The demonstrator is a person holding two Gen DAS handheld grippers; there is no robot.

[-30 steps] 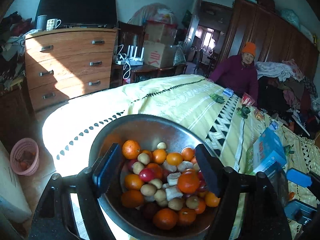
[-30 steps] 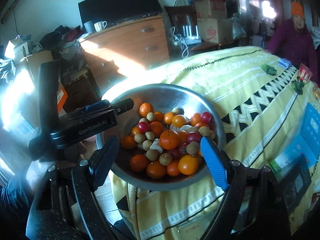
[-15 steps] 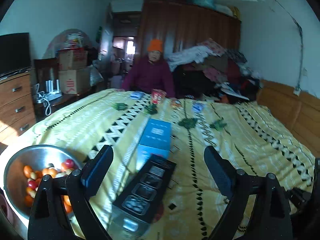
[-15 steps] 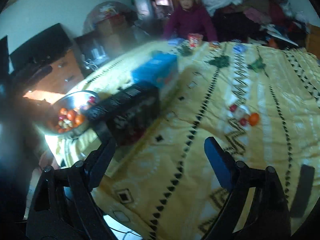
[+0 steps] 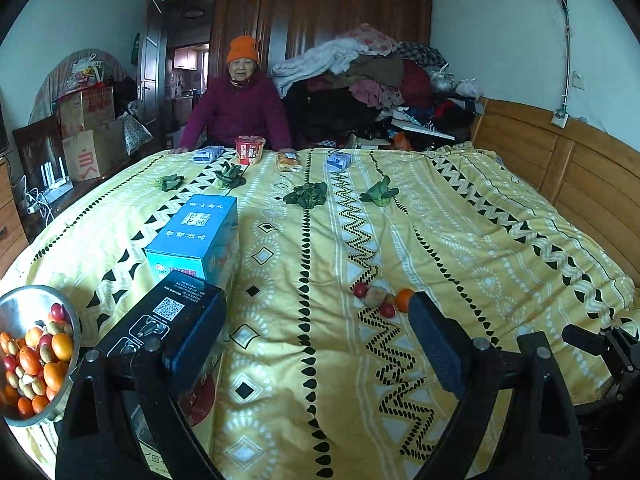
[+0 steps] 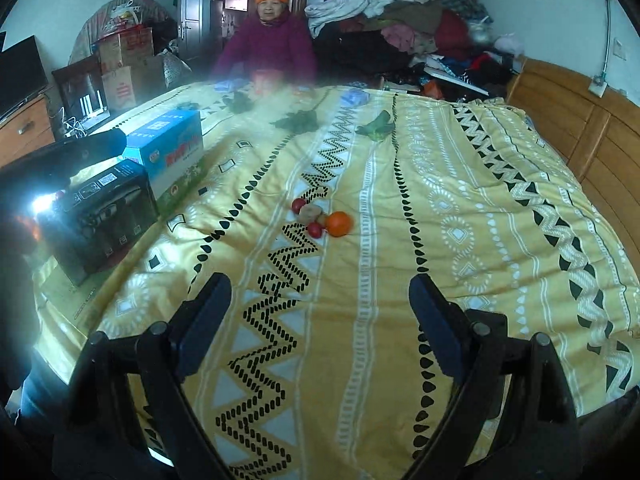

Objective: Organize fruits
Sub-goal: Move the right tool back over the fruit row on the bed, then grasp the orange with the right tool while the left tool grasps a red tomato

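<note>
Right now my left gripper (image 5: 316, 344) is spread wide with nothing between its fingers, hovering over the yellow patterned bedspread (image 5: 460, 220). My right gripper (image 6: 316, 320) is just as wide and equally empty, above the same cloth.

Ahead of both sits a small cluster of loose fruit on the bedspread: an orange (image 6: 339, 223), two small red fruits (image 6: 315, 230) and a brownish one (image 6: 311, 212), all touching or just beside one another. From the left view the same cluster lies just beyond my right-hand fingertip (image 5: 434, 340), apart from it.

Off to my left, a steel bowl (image 5: 24, 304) at the bed's edge is heaped with oranges, red fruits and pale brown ones. Beside it a black box (image 5: 168, 320) lies flat, with a blue box (image 5: 196, 236) just behind it.

Farther out, four bunches of leafy greens (image 5: 307, 195) are scattered across the middle of the bed, and a red cup (image 5: 250, 150) and small packets sit along the far edge. A woman in an orange hat (image 5: 242, 100) leans on that edge, with a clothes pile (image 5: 360, 76) and a wooden wardrobe behind her.
</note>
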